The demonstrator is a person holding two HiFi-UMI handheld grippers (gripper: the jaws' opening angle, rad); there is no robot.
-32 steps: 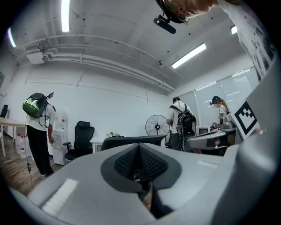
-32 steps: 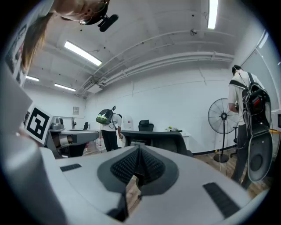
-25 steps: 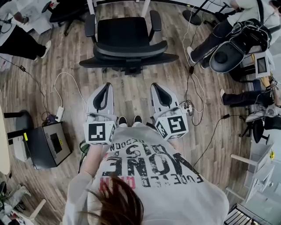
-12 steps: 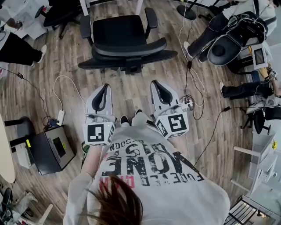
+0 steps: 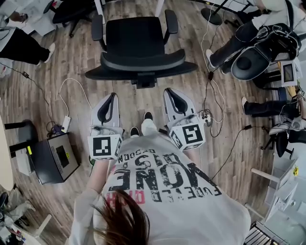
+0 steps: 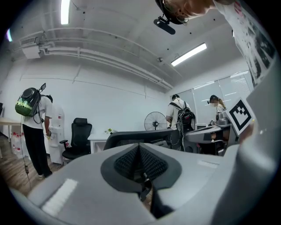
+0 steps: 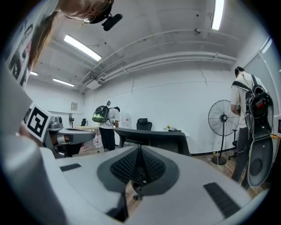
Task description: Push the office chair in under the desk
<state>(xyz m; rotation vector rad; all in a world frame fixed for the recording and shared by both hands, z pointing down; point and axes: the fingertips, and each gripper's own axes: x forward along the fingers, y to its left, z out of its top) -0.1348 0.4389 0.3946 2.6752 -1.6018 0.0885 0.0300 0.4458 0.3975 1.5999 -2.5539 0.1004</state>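
Both grippers are held side by side in front of the person's waist, pointing roughly level toward the chair, each with its black-and-white marker cube nearest the body. The left gripper (image 5: 111,97) has its jaws pressed together with nothing between them; in its own view (image 6: 139,148) the ribbed black pads meet in one seam inside a smooth grey shell. The right gripper (image 5: 170,92) is the same, closed and empty, its dimpled pads meeting along a thin line (image 7: 139,150).

Below them lies a floor (image 5: 71,62) of wood-grain planks, with a thin white cable (image 5: 71,82) looping to the left.

The chair (image 5: 138,45) stands just ahead of the grippers, apart from both, its curved black backrest toward the person. It has a flat, matte black seat and two padded armrests. Beyond the seat, at the top edge, two white desk legs (image 5: 99,5) show.
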